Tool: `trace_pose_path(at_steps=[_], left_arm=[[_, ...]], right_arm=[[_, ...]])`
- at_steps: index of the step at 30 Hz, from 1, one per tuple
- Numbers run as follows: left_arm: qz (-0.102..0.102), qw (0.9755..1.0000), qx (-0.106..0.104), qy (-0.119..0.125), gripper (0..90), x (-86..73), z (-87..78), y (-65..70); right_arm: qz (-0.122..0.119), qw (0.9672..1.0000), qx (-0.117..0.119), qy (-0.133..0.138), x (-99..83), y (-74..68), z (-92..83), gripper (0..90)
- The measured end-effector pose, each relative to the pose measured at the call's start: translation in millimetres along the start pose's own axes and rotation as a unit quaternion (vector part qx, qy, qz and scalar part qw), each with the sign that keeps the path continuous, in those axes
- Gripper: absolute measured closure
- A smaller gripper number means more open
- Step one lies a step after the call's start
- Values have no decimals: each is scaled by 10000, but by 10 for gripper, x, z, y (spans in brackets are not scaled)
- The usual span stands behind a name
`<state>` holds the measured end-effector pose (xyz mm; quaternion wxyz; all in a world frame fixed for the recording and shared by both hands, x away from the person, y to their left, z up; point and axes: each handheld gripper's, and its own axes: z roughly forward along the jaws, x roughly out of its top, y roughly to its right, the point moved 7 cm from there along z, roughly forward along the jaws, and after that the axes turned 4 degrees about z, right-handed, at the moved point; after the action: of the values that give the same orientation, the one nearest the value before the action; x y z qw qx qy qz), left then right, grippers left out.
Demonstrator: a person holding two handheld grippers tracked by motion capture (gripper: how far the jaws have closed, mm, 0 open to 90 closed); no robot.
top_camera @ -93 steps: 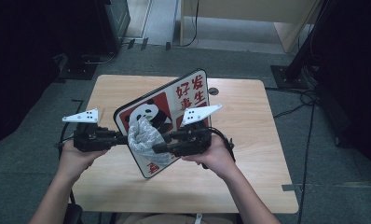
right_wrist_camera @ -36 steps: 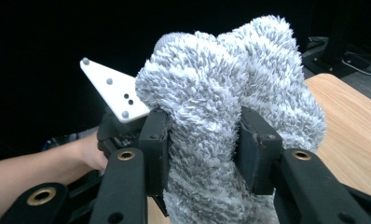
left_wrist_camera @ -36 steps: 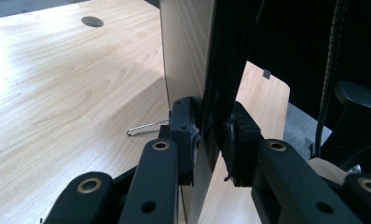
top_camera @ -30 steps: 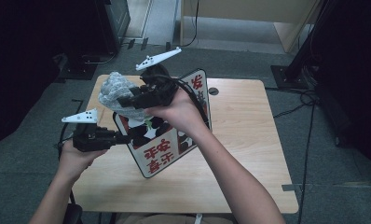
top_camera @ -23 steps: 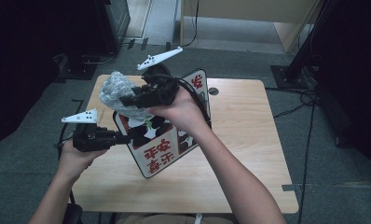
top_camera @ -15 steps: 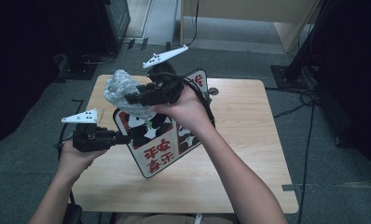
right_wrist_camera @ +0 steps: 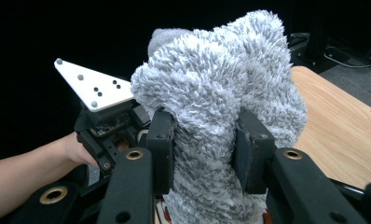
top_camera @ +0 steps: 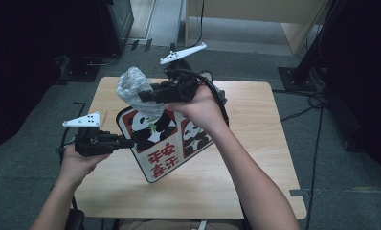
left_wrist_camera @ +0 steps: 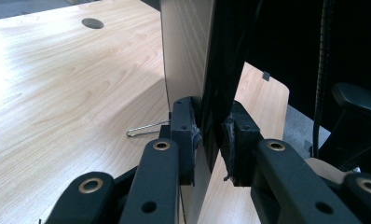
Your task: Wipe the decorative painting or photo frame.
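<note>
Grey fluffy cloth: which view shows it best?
Right gripper view: the grey fluffy cloth looms large, pinched between the right gripper jaws. High view shows it small above the panda board. Left gripper view gives the board's edge.

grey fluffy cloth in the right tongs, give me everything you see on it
The cloth is pale grey, with a shaggy, plush pile like microfibre. It is bunched into a lump, not spread out. The right tongs are shut on it, pads pinching its middle so it bulges above them and hangs below. In the high view it sits raised at the far upper edge of the panda board; whether it touches the board I cannot tell.
</note>
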<state>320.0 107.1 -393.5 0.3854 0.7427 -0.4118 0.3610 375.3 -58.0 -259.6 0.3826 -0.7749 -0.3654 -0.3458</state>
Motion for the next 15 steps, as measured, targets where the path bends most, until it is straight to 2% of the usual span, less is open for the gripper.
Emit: trace_pose_path(at_steps=[10,15], left_arm=[[18,10000,-27,9,766,0,1,-2],[16,10000,-28,11,765,3,2,-3]], right_arm=[[143,9998,-110,-32,14,154,-159,640],[176,9997,-114,-82,32,205,-186,639]])
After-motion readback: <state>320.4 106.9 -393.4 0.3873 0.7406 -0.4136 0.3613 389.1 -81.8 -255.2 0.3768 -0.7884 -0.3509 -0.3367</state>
